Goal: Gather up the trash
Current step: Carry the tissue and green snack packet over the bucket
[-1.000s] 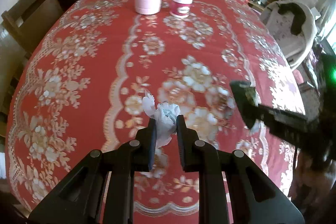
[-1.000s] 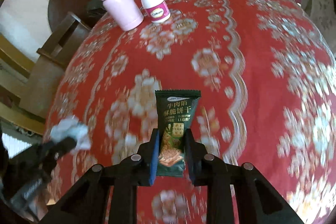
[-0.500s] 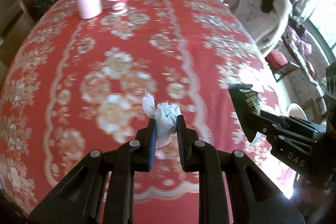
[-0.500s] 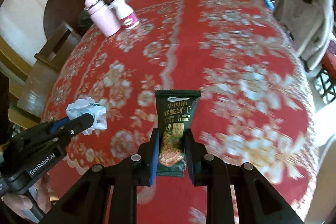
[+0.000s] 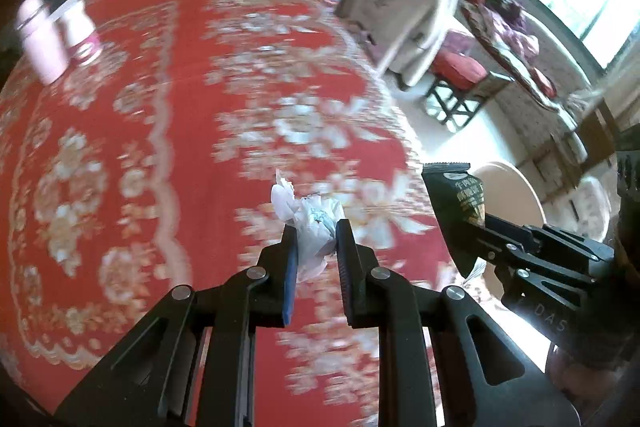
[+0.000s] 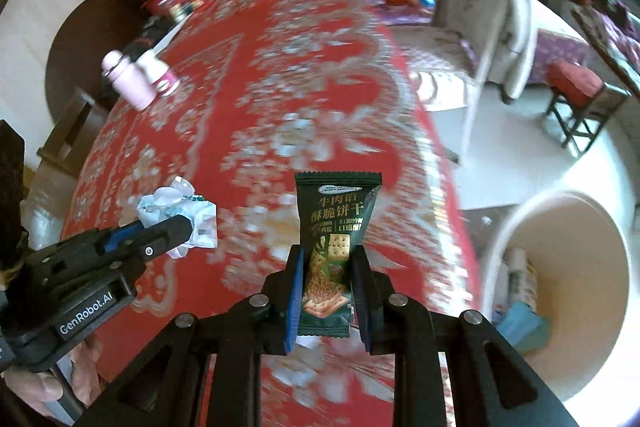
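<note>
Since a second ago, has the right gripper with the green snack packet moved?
Yes. The right gripper, shut on the green snack packet, has swung right, away from the pink bottle, toward the white bin beside the table.

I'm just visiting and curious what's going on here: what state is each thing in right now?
Left gripper: shut on the tissue.
Tissue: crumpled, held above the table.
Right gripper: shut on the wrapper.
Wrapper: upright, held in the air.
Bin: open, some trash inside.
Pink bottle: standing, capped.
White bottle: standing, capped.
</note>
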The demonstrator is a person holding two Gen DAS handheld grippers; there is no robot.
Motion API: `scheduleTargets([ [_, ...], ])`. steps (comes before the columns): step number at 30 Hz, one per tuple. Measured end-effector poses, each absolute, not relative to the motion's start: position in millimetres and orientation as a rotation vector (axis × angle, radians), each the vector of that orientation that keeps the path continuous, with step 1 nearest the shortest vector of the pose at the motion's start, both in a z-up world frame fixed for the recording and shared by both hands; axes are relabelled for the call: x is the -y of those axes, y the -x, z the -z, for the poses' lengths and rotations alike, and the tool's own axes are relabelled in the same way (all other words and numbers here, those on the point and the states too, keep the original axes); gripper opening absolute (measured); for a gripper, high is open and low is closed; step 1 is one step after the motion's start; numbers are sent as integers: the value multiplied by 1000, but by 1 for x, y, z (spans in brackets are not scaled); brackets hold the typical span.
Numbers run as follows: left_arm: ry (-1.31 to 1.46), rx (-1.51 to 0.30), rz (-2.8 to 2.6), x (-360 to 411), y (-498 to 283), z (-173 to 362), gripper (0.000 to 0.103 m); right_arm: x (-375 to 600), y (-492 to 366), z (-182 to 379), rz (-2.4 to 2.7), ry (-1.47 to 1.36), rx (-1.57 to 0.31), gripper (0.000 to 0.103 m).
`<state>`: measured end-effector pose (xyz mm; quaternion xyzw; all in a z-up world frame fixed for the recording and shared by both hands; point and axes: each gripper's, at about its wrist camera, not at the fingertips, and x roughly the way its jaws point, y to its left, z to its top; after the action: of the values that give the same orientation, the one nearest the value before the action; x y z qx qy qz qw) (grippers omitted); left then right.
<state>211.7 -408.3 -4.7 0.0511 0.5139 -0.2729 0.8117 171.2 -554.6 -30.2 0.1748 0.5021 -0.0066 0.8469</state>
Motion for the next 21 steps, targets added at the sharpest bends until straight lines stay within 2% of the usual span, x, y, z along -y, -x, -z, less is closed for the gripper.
scheduleTargets([
  [21, -166, -1138, 842, 550, -160, 13, 15, 693, -65, 44, 275, -511, -1049, 22],
])
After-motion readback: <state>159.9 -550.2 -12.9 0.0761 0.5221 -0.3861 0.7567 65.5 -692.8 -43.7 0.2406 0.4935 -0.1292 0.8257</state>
